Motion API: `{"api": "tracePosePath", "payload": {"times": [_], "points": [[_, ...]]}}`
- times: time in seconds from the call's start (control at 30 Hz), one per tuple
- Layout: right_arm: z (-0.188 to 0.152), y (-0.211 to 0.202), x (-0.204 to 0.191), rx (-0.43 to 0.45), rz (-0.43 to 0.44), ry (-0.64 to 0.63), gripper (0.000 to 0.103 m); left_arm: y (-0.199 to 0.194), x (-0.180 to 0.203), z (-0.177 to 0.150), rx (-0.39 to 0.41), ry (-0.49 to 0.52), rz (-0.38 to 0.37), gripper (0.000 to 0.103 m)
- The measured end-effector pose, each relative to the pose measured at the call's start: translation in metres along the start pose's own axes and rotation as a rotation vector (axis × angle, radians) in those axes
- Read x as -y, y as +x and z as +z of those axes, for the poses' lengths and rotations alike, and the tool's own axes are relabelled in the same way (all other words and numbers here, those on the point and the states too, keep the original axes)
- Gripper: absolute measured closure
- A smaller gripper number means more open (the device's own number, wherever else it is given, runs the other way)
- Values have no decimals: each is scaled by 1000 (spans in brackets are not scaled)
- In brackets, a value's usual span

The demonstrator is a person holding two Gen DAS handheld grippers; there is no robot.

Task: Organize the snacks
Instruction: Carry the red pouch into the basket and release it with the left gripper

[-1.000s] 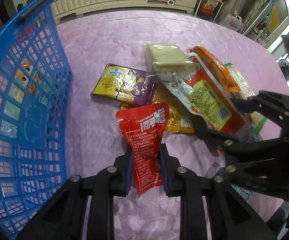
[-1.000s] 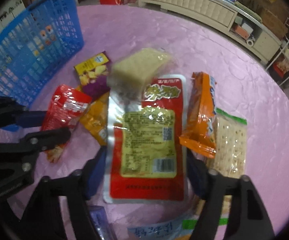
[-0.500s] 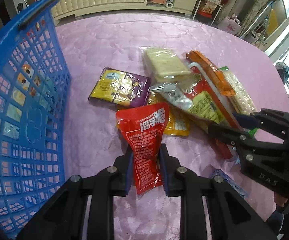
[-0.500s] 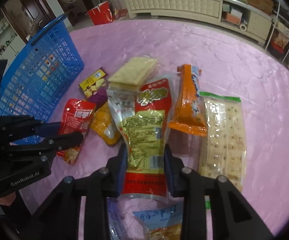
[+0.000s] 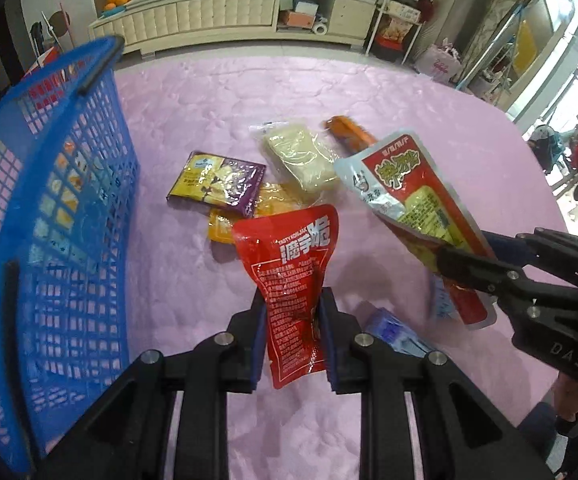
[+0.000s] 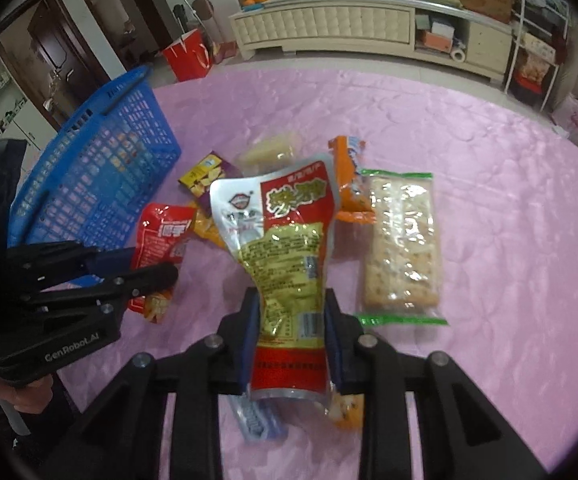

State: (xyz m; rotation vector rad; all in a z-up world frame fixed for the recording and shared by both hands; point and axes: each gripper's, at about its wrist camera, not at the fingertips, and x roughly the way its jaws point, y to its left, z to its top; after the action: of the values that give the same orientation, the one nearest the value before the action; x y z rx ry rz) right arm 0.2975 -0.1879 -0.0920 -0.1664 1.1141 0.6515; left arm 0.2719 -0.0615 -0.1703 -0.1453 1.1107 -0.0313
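**Blue basket partly filled, two packets lifted**

Red pouch (image 5: pixel 295 288) is clamped in the left gripper (image 5: pixel 293 334); the large red-and-silver pouch (image 6: pixel 285 264) is pinched by the right gripper (image 6: pixel 291 338). Both are held above the pink cloth (image 5: pixel 217 112), beside the blue basket (image 5: pixel 49 216). Some packets can be made out through its mesh. The cracker pack (image 6: pixel 403 240), yellow-purple packet (image 5: pixel 219 182) and others are judged still unsorted.

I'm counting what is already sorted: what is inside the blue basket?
Through the mesh of the blue basket only the pink cloth and printed squares on its floor show. No snack is visible inside, though the near wall hides part of the floor.
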Motion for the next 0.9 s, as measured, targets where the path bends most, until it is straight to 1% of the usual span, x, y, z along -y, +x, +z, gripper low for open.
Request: {"api": "tracePosePath", "payload": {"times": [0.13, 0.27, 0.47, 0.63, 0.73, 0.9], "points": [[-1, -22, -8, 25, -20, 3, 69, -24, 8, -6, 35, 22, -14, 82], [-5, -49, -27, 65, -36, -9, 69, -55, 11, -11, 82, 42, -33, 82], [-3, -85, -55, 123, -52, -18, 69, -102, 3, -21, 150, 71, -56, 82], [3, -106, -81, 164, -61, -40, 69, -137, -16, -24, 195, 86, -72, 82], [8, -113, -96, 181, -63, -48, 69, -152, -30, -21, 223, 90, -64, 82], [20, -116, -123, 208, -59, -51, 69, -176, -63, -18, 252, 76, -42, 82]]}}
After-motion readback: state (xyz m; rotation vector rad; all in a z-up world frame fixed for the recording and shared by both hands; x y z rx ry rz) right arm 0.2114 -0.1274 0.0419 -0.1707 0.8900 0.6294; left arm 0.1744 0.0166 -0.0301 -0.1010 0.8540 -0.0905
